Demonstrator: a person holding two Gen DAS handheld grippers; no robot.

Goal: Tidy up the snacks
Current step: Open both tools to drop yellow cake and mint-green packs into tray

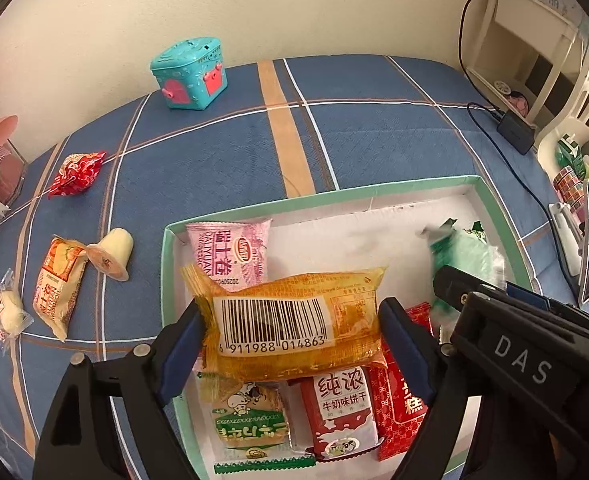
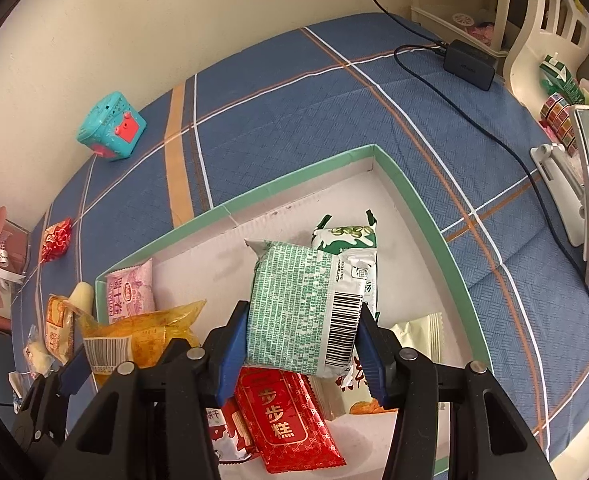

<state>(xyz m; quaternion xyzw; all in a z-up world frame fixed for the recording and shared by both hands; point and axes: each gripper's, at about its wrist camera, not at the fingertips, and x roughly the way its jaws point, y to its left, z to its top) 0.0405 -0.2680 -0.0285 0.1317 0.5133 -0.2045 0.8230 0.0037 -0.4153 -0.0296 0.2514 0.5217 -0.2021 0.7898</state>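
Blue plaid cloth (image 1: 374, 136); green-rimmed box (image 1: 334, 197) holds snacks; left hand-held gripper (image 1: 292, 332) clamps orange packet (image 1: 290, 320), right hand-held gripper (image 2: 302, 340) clamps green packet (image 2: 294, 308).

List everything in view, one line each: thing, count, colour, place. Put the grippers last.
box: 1, white with green rim, on the cloth
tablecloth: 1, blue plaid, under everything
orange packet: 1, orange, held over the box
green-print packet: 1, green and white, held over the box
pink packet: 1, pink, box's far left corner
red packets: at least 2, red, box's near side
loose snacks: 5, red, orange, cream, on the cloth left of the box
toy chest: 1, teal and pink, by the wall
power adapter: 1, black, far right
left gripper: 1, black with blue pads, shut on the orange packet
right gripper: 1, same, shut on the green-print packet
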